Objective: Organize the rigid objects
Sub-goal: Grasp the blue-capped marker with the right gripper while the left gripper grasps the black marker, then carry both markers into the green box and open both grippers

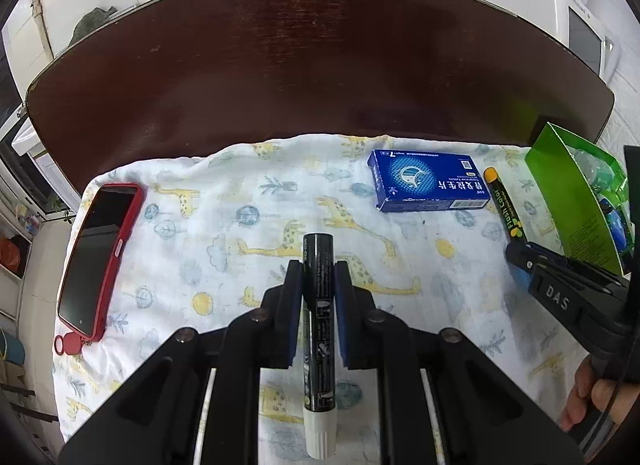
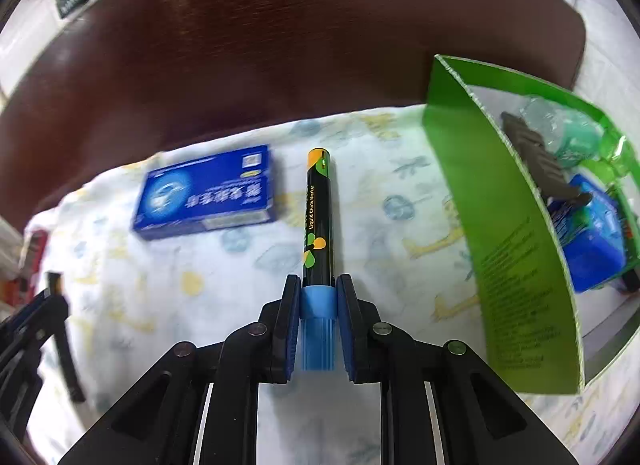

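Observation:
My left gripper (image 1: 318, 271) is shut on a black marker with a white cap (image 1: 318, 325), held over the giraffe-print cloth (image 1: 224, 233). My right gripper (image 2: 318, 285) is shut on the blue cap end of a black chalk marker with an orange tip (image 2: 319, 217); this marker also shows in the left wrist view (image 1: 505, 207), with the right gripper (image 1: 520, 261) at its near end. A blue box (image 1: 428, 181) lies on the cloth, also in the right wrist view (image 2: 206, 193). A green box (image 2: 500, 217) stands open at the right, with blue and clear items inside.
A phone in a red case (image 1: 100, 257) lies at the cloth's left edge. The dark wooden table (image 1: 312, 65) extends beyond the cloth. The green box also shows at the right in the left wrist view (image 1: 576, 201). White appliances stand behind the table.

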Tool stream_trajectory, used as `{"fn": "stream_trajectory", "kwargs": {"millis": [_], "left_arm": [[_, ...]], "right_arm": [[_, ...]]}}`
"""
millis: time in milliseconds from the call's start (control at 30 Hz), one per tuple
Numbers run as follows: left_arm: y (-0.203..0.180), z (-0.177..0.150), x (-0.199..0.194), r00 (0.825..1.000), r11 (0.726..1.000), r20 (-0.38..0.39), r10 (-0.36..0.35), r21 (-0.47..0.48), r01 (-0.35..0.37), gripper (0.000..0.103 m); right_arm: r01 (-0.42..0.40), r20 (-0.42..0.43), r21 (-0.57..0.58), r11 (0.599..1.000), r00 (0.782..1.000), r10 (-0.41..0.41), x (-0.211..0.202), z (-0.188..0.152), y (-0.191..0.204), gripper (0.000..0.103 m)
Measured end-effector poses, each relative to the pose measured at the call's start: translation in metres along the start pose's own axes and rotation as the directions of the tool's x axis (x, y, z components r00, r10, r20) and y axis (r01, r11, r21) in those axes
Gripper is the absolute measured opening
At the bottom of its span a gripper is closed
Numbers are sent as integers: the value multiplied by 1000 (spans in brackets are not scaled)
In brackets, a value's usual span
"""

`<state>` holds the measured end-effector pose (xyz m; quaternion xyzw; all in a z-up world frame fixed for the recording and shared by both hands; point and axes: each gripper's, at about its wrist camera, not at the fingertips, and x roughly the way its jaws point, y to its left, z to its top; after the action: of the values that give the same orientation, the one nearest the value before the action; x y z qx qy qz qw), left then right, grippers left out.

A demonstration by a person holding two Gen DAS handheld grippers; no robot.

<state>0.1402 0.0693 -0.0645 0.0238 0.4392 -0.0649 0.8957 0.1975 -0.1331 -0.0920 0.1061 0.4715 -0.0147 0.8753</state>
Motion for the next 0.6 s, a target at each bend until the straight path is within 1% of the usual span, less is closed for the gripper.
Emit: {"fn": "stream_trajectory", "kwargs": {"millis": [67, 133, 233, 267, 333, 433, 500, 600], "left_arm": [[-8, -3, -4, 1000, 1000, 0, 1, -9, -1, 14], [-12, -3, -13, 1000, 1000, 7, 7, -7, -6, 14], [-23, 7, -25, 1000, 1000, 22, -5, 0, 5, 14], [-30, 9, -31, 1000, 1000, 30, -9, 5, 9, 14], [-43, 12, -42, 998, 999, 50, -27, 19, 26, 14], [-68, 20, -58, 995, 997, 71, -73, 43, 70, 14], [-89, 26, -67, 991, 993, 85, -103, 63, 98, 14], [-127, 37, -81, 982, 984, 114, -152, 114, 139, 14]], "right_arm": [[-56, -10, -23, 998, 998, 56, -11, -7, -2, 19], [-91, -8, -55, 994, 996, 91, -24, -14, -5, 19], [-148, 0, -65, 987, 989, 149, -47, -25, -16, 19], [-161, 14, -67, 985, 987, 162, -56, -26, -22, 19], [-177, 50, -72, 981, 982, 181, -73, -26, -35, 19], [-207, 132, -76, 975, 968, 216, -103, -25, -59, 19], [-216, 181, -68, 974, 957, 225, -115, -16, -67, 19], [-223, 262, -38, 974, 939, 225, -140, -8, -98, 19]]}}
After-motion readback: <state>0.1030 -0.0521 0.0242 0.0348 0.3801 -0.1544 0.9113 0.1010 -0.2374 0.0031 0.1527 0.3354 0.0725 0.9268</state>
